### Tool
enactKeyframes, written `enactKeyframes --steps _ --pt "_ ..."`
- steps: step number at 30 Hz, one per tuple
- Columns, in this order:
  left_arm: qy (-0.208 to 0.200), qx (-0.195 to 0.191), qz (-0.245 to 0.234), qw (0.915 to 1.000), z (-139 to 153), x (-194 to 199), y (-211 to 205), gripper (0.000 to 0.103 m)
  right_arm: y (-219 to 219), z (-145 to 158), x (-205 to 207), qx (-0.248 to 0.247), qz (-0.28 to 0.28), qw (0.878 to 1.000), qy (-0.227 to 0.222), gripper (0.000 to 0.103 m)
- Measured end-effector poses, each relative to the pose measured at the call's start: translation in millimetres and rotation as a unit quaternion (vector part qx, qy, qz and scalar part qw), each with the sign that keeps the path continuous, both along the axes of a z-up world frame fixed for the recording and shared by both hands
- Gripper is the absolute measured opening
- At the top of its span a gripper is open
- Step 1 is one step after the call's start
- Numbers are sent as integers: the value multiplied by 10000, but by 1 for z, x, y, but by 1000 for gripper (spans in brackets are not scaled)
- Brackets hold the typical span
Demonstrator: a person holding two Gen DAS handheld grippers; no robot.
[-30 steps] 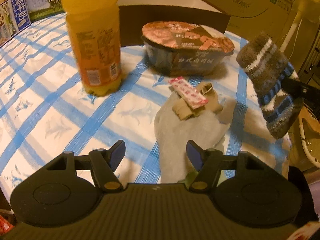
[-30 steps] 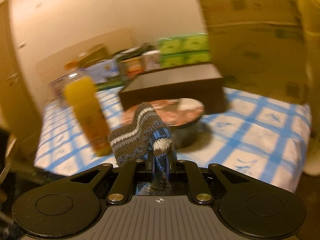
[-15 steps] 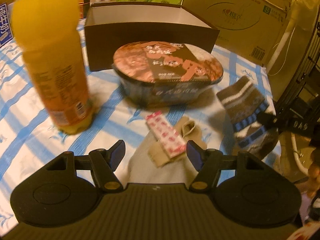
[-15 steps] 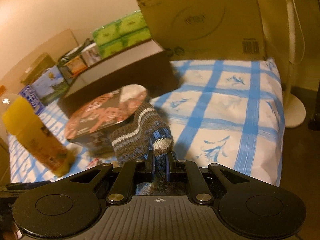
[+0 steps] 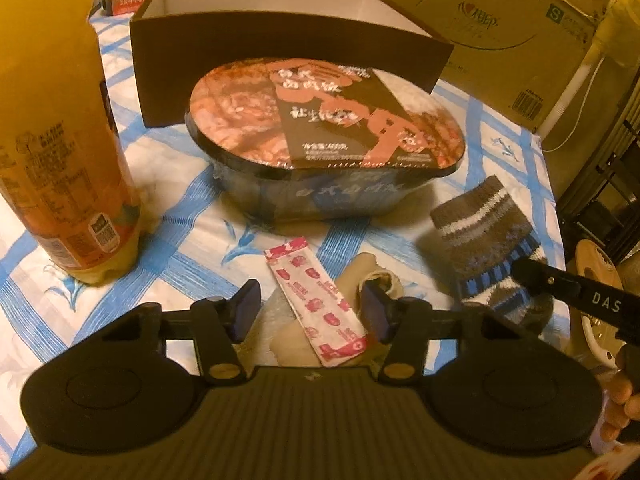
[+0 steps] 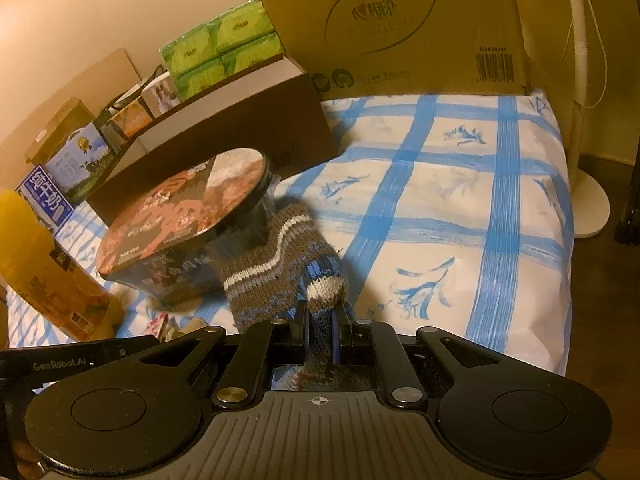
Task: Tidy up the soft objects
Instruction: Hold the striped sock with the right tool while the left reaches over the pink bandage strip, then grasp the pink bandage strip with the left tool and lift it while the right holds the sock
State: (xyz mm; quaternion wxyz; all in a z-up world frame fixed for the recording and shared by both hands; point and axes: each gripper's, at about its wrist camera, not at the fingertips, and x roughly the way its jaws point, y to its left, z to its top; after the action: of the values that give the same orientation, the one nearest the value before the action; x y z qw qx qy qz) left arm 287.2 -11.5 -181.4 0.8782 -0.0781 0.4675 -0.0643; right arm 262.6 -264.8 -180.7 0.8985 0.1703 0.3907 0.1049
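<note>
My right gripper [image 6: 320, 316] is shut on a brown, white and blue striped knitted sock [image 6: 280, 268], held just right of the noodle bowl; the sock also shows in the left wrist view [image 5: 488, 240], low over the tablecloth. My left gripper [image 5: 310, 308] is open, its jaws either side of a pink-and-white sachet [image 5: 316, 300] lying on a beige sock [image 5: 376, 276] and a pale grey cloth [image 5: 276, 312].
A sealed instant noodle bowl [image 5: 324, 136] stands in the middle, an open dark box [image 5: 280, 24] behind it, an orange juice bottle [image 5: 52, 140] at left. Cardboard box [image 6: 400, 20], green tissue packs [image 6: 220, 48] and a fan stand [image 6: 588, 200] lie beyond the blue-checked table [image 6: 460, 200].
My left gripper moved forward, so the sachet and beige sock now lie between its jaws. My right gripper lowered the striped sock from the air to beside the noodle bowl.
</note>
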Motion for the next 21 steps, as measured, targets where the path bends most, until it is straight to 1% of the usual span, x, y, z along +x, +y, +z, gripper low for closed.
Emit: enactKeyframes --steps 1,5,10,14,15,16,17,19,21 --pt "19 -20 -5 10000 -1 0 1 46 0 -1 0 1 7 10000 5 10" --pt "71 -83 -4 9999 -6 1 4 40 0 -7 2 7 35 10000 59 10" --pt "153 -29 -136 9998 -13 6 -1 33 0 -12 6 -37 68 9999 130 10" --pt "114 -17 -157 9998 -14 7 0 28 3 -14 11 -249 185 9994 125 11" --pt "106 -17 -169 9998 -14 7 0 28 5 -14 11 -314 230 9992 112 14" --pt "105 -26 -176 9998 -14 7 1 27 6 -14 13 -384 265 9989 102 24" --pt "106 -40 -172 9998 -14 7 2 27 7 -14 13 -449 284 9985 89 31" --pt "102 -80 -150 9998 -13 6 6 26 7 -13 13 -473 316 9984 31 63" --pt "86 -116 -142 9998 -11 5 9 25 5 -11 11 -444 326 9985 -74 75"
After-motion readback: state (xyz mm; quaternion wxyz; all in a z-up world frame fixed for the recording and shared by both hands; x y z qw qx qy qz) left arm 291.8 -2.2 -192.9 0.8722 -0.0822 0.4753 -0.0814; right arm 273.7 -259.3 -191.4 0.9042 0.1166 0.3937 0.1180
